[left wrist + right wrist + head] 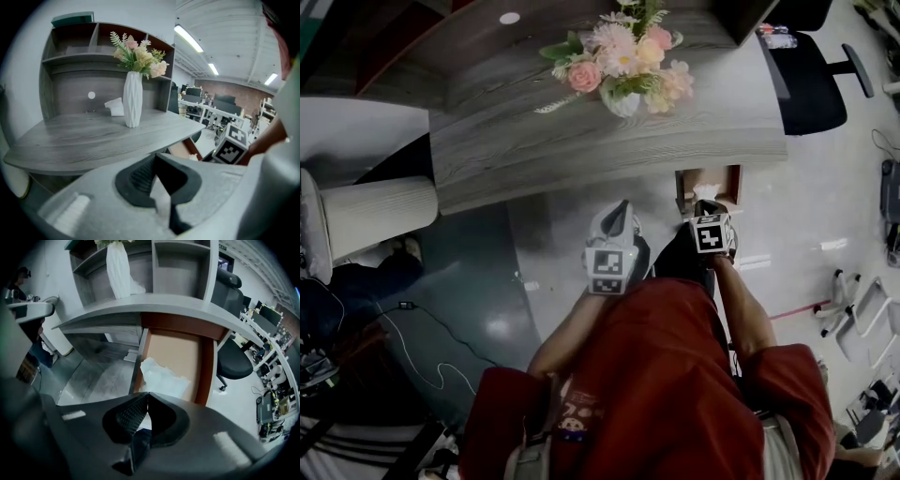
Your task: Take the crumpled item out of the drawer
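Grey wood-grain counter (609, 141), office setting. Crumpled item (161, 378): one, white, in open drawer (180, 350), front left part; long axis slanting across drawer width. Right gripper (147, 397), left gripper (154, 159): two, jaws pressed together, empty. Flower vase (132, 98): one, upright on counter.

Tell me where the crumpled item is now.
In the right gripper view, the crumpled item lies in the open drawer under the desk, by its left wall.

Right gripper view: the near edge of the crumpled item (161, 379) is hidden behind the right gripper (147, 394). The vase (118, 268), beyond the gripper, is cut off by the top edge.

Head view: the drawer (735, 185), ahead of the gripper, is mostly covered by the desk (609, 141). Its contents are too small to identify.
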